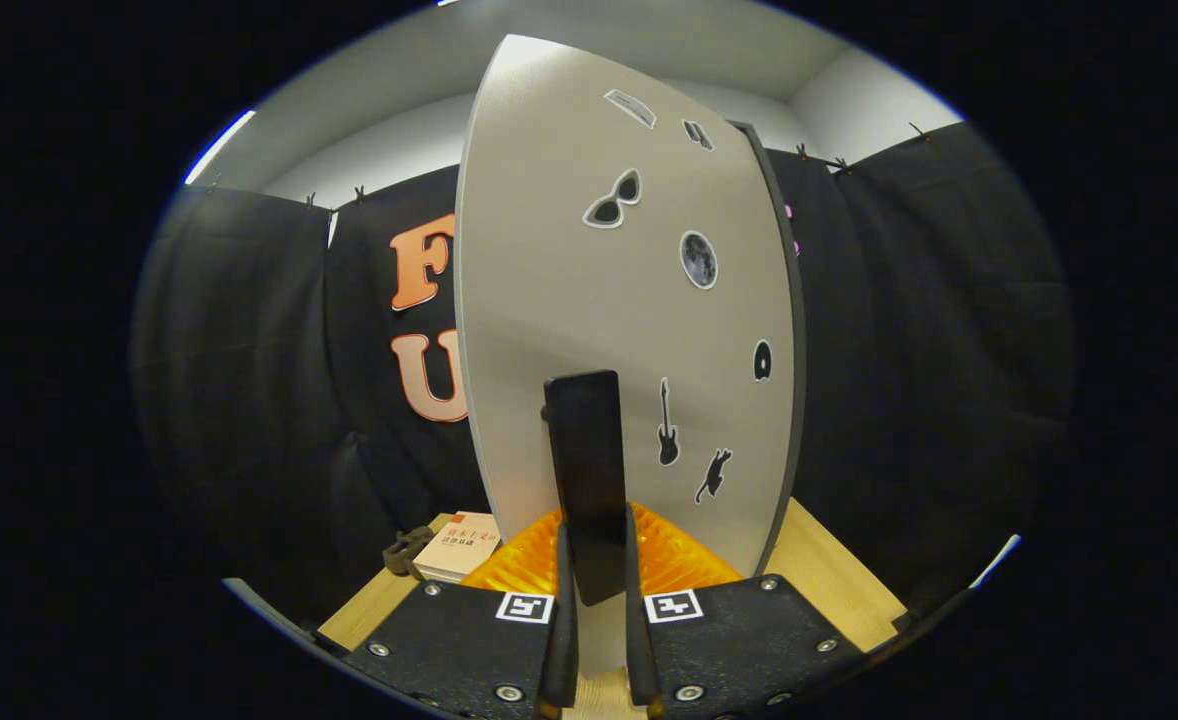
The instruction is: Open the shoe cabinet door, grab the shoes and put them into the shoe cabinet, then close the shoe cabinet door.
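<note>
The grey shoe cabinet door (589, 300), dotted with small stickers, stands upright right in front of me. A dark strip (795, 330) runs down its right edge. Its black vertical handle (589, 450) sits low on the panel. My gripper (596, 545) is shut on the lower part of that handle, one finger pressing on each side. The door panel hides what lies behind it.
The cabinet stands on a light wooden table (829, 570). To the left of the fingers a book (461, 545) lies on the table, with a small dark object (405, 550) beside it. Black cloth walls surround the table at the back and both sides.
</note>
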`<action>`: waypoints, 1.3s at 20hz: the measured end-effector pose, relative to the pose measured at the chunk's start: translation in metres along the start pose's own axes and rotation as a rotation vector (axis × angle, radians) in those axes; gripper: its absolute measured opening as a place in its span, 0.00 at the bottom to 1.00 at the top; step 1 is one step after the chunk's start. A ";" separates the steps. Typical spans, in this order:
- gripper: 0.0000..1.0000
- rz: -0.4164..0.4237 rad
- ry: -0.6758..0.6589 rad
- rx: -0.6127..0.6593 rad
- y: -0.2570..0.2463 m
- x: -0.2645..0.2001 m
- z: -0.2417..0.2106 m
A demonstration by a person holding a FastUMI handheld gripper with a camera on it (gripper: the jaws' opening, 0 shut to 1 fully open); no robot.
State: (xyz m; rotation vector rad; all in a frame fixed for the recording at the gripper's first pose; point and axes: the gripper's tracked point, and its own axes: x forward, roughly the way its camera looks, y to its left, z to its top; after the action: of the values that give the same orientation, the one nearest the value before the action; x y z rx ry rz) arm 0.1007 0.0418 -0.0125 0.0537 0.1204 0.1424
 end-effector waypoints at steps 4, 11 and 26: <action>0.18 -0.061 0.001 0.004 -0.032 -0.023 -0.001; 0.13 -0.157 0.004 0.027 -0.089 -0.062 -0.004; 0.10 -0.351 0.028 0.057 -0.203 -0.095 -0.014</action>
State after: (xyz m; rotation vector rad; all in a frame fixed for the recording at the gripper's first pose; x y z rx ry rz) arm 0.0335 -0.1717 -0.0274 0.0868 0.1595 -0.2107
